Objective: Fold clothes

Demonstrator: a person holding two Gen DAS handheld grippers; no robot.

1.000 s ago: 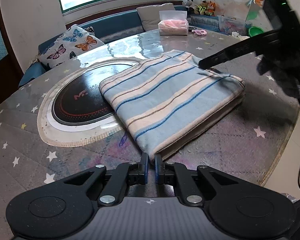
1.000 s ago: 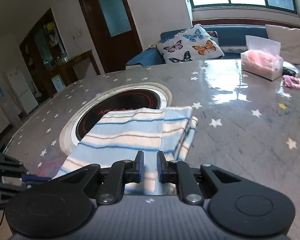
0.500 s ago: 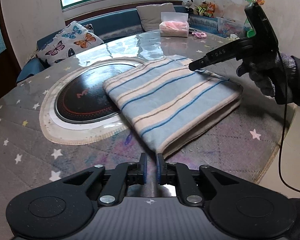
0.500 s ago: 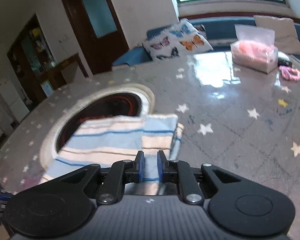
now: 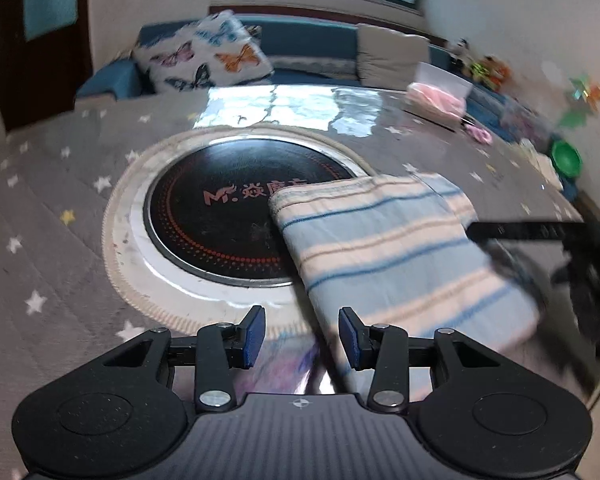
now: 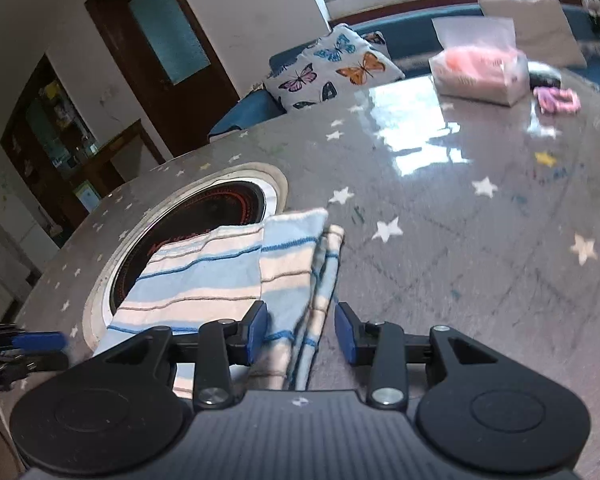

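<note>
The folded striped cloth (image 5: 396, 248) lies flat on the star-patterned surface (image 5: 60, 208), one corner overlapping the round black cooktop (image 5: 216, 220) set into it. The left tool (image 5: 302, 334) has just been opening, and its 2 blue pads (image 5: 254, 336) now stand apart with nothing pinched; the cloth's near edge shows just beyond the gap. The right tool (image 6: 301, 330) has also just been opening, and its pads are clear of the cloth, whose layered edge (image 6: 316, 280) runs between them (the fabric is not pressed). A pink tissue pack (image 6: 482, 70) sits well apart at the far side, with a butterfly cushion (image 6: 332, 66) behind the surface.
</note>
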